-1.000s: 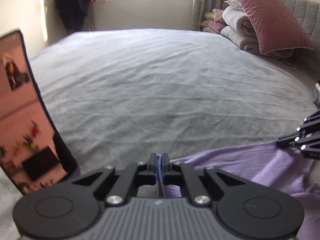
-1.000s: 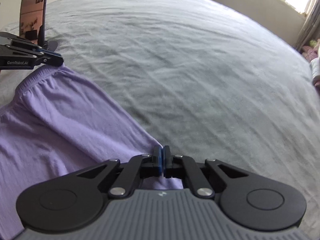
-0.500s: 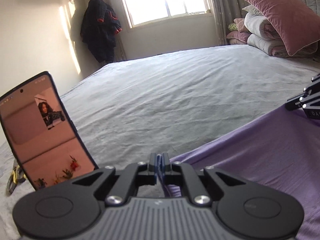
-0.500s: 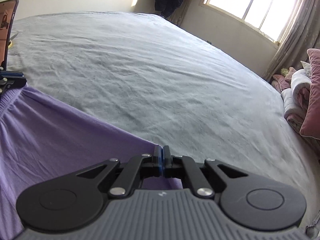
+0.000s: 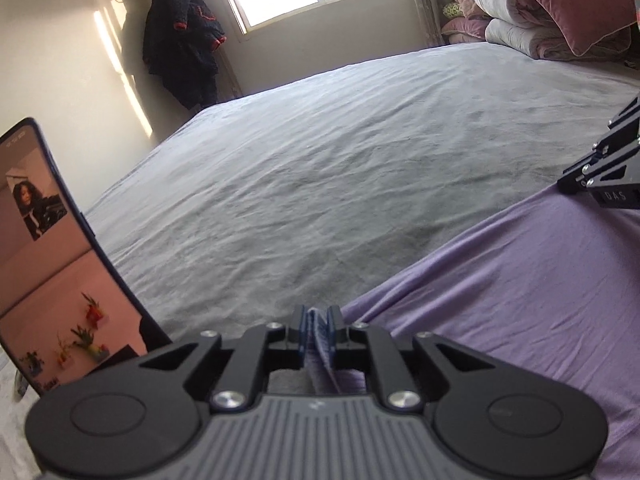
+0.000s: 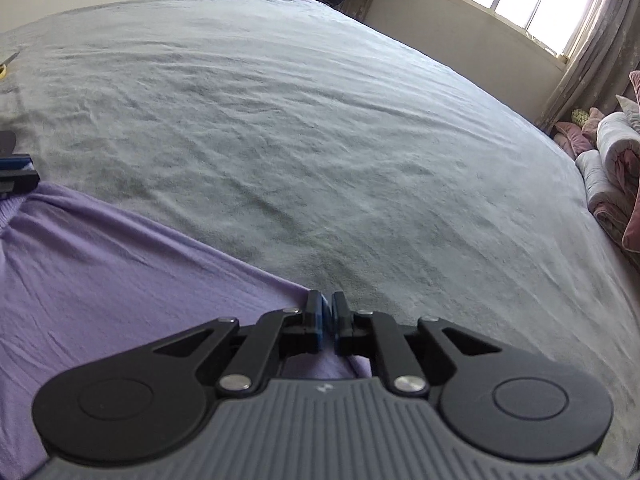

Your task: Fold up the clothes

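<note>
A purple garment (image 5: 520, 300) lies spread on the grey bed (image 5: 320, 160), its far edge running between my two grippers. My left gripper (image 5: 316, 316) sits at the garment's left corner. Its jaws are opening, and a fold of the purple hem stands loosely between the pads. My right gripper (image 6: 327, 304) is at the right corner of the same edge of the garment (image 6: 100, 280). Its jaws are opening too, with a narrow gap and the cloth just under the tips. Each view shows the other gripper: the right gripper (image 5: 600, 176) and the left gripper (image 6: 16, 172).
A phone (image 5: 48, 260) stands propped on the bed, close to the left of my left gripper. Pink pillows and folded quilts (image 5: 560, 4) are piled at the bed's far right. A dark coat (image 5: 180, 52) hangs by the window. Open grey bedding stretches ahead.
Both pairs of jaws, pressed shut on the garment's edge before, have parted a little. The right gripper has moved away from the left one, and the cloth between them lies wider and flatter.
</note>
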